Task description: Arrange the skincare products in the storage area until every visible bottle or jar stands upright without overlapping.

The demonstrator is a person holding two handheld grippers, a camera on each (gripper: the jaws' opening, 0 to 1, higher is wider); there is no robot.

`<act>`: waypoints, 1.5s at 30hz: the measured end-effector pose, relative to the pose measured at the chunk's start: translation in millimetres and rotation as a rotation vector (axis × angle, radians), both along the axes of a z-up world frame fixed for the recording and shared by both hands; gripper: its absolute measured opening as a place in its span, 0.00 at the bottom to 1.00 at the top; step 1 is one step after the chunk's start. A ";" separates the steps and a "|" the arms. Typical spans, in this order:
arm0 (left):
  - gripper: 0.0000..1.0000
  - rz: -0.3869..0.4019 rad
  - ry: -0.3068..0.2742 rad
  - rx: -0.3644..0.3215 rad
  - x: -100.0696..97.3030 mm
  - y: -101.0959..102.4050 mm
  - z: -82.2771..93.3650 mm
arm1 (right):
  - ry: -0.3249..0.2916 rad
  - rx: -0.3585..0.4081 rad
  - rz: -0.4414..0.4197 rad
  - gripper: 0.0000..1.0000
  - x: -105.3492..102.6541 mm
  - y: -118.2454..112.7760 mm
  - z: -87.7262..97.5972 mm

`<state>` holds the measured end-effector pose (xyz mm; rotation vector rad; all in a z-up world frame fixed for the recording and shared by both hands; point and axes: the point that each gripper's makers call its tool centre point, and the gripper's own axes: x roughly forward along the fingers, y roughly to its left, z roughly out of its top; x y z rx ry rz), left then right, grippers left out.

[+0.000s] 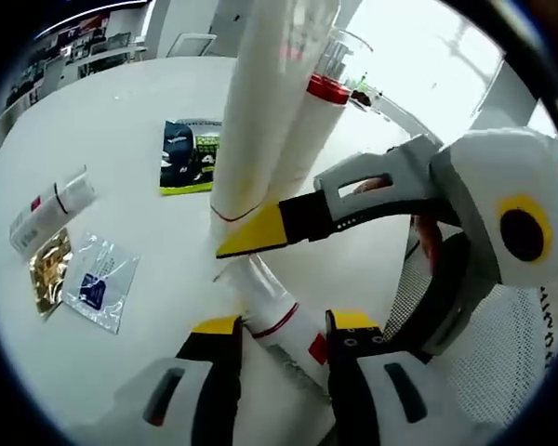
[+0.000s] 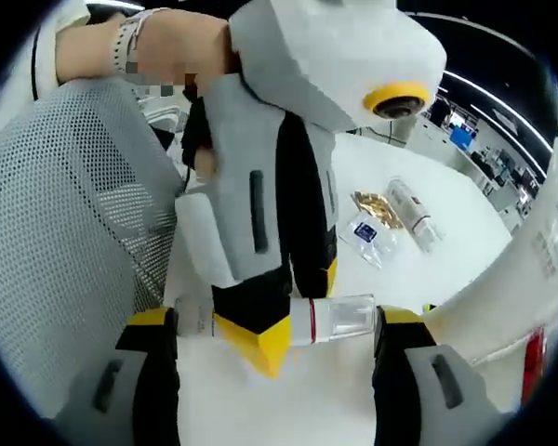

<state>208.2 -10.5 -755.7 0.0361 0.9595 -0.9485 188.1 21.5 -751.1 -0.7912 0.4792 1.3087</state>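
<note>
Task partly done: two tall tubes (image 1: 260, 111) upright mid-frame. Left gripper (image 1: 284, 339) clamped on lying bottle (image 1: 274, 311), bottom centre; right gripper (image 2: 274, 330) jaws apart around it. Small tube (image 1: 51, 209) flat on table (image 1: 121, 121), left.

Round white table (image 1: 121, 167): dark-and-green printed packet (image 1: 188, 155) lying flat, gold foil sachet (image 1: 49, 269) touching a clear plastic sachet with blue label (image 1: 98, 282). Grey mesh chair back (image 2: 65, 214) beside the table. Office desks blurred behind.
</note>
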 end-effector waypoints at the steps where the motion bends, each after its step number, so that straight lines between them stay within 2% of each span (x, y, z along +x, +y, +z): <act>1: 0.33 -0.005 -0.015 -0.004 1.4 -0.4 0.5 | -0.007 0.001 0.003 0.86 0.3 -0.1 0.3; 4: 0.32 0.038 0.005 -0.042 5.7 -0.6 0.6 | -0.050 -0.002 0.015 0.86 4.8 0.3 1.7; 10: 0.32 0.064 0.007 -0.088 11.0 -1.6 1.3 | -0.156 -0.029 0.056 0.85 8.5 1.3 3.6; 14: 0.30 0.068 0.013 -0.096 10.0 -1.1 2.0 | -0.158 -0.029 0.059 0.85 8.1 2.0 3.9; 18: 0.28 0.089 0.042 -0.103 10.1 0.8 1.4 | -0.161 -0.029 0.060 0.85 7.8 2.4 4.2; 24: 0.25 0.136 0.062 -0.123 14.4 1.4 5.9 | -0.222 -0.054 0.070 0.85 13.2 0.1 8.3; 29: 0.18 0.176 0.047 -0.146 16.3 8.6 15.4 | -0.248 -0.048 0.057 0.76 19.6 -5.6 23.0; 33: 0.17 0.183 0.014 -0.150 19.4 14.7 23.8 | -0.230 -0.031 0.039 0.75 16.0 -10.7 30.9; 35: 0.17 0.163 -0.035 -0.115 21.5 18.6 24.6 | -0.226 -0.016 0.026 0.70 13.3 -14.7 38.6; 37: 0.17 0.150 -0.061 -0.120 20.2 18.7 29.4 | -0.164 0.023 -0.014 0.62 6.4 -19.2 43.7; 39: 0.17 0.140 -0.090 -0.124 20.2 20.4 35.6 | -0.082 0.069 -0.047 0.59 -3.5 -21.6 46.3; 42: 0.17 0.127 -0.120 -0.109 21.7 23.8 38.2 | -0.022 0.128 -0.099 0.51 -10.3 -26.4 52.0; 45: 0.17 0.105 -0.136 -0.108 15.6 26.2 43.0 | 0.079 0.211 -0.193 0.47 -12.3 -32.4 58.8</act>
